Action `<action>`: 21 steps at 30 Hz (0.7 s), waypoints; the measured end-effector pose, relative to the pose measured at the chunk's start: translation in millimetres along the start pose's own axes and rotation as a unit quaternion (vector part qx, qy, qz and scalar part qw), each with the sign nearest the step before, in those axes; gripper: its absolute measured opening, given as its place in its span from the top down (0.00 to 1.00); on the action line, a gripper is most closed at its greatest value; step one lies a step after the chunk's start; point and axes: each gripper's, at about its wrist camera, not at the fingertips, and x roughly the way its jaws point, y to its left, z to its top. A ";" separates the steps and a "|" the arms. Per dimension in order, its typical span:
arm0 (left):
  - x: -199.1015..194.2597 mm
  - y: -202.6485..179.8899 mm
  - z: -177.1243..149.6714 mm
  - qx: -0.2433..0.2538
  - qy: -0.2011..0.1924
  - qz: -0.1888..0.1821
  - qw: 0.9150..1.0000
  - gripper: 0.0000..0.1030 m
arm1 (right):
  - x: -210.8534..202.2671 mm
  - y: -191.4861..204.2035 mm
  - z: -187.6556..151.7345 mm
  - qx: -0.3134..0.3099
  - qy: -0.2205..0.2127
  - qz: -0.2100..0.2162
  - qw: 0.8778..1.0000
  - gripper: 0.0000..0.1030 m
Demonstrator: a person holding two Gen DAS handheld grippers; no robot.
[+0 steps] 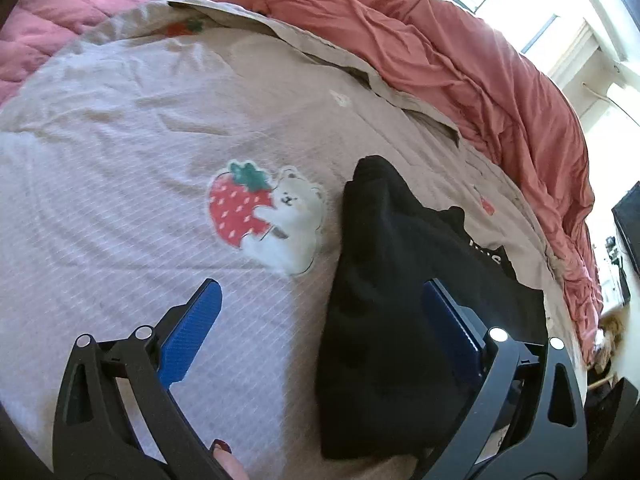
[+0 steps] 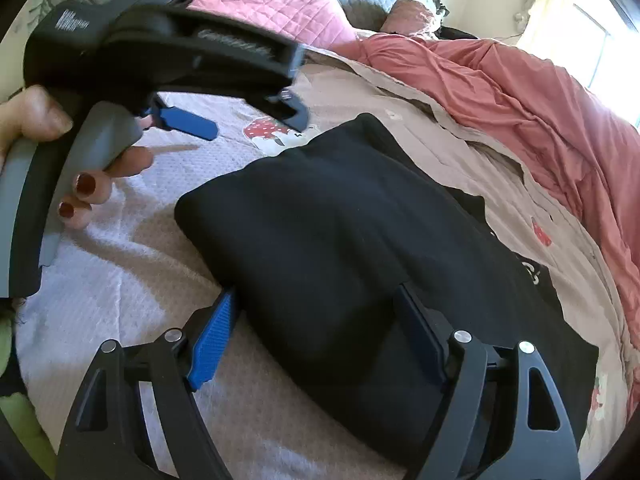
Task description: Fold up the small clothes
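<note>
Sunlit bedroom: black garment (image 2: 340,240) on strawberry-print bedspread (image 1: 120,160).

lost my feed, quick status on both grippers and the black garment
Left gripper open, one finger over the black garment. Right gripper open, straddling its near edge. Garment folded on bedspread. Nothing blocking.

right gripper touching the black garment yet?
Cannot tell. In the right wrist view the right gripper stands open astride the folded black garment, whose edge hides one fingertip; contact isn't plain.

Bed (image 1: 100,160) with strawberry-print cover. Black garment (image 2: 340,220) flat mid-bed. Coral duvet (image 1: 460,60) bunched along far edge.
</note>
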 end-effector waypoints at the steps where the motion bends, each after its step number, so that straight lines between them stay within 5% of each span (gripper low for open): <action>1: 3.1 -1.2 2.2 0.001 0.003 -0.002 1.000 0.09 | 2.4 0.0 2.0 -0.002 0.001 -0.001 1.000 0.25; 10: 41.1 -13.2 14.3 0.001 0.051 -0.034 0.998 0.10 | 11.1 26.7 3.0 -0.080 0.004 -0.044 0.996 0.25; 15: 59.1 -21.2 16.5 0.003 0.082 -0.064 0.995 0.38 | 11.3 29.8 1.3 -0.099 -0.005 -0.050 0.994 0.25; 17: 67.4 -23.4 15.6 0.005 0.093 -0.062 0.994 0.47 | 10.7 32.2 0.0 -0.104 -0.010 -0.041 0.994 0.34; 19: 71.4 -25.9 15.2 0.006 0.097 -0.062 0.993 0.62 | 9.0 33.2 -0.2 -0.105 -0.017 -0.029 0.994 0.69; 21: 72.2 -29.3 15.1 -0.004 0.104 -0.069 0.992 0.76 | 5.4 36.1 -0.2 -0.111 -0.027 -0.033 0.993 0.83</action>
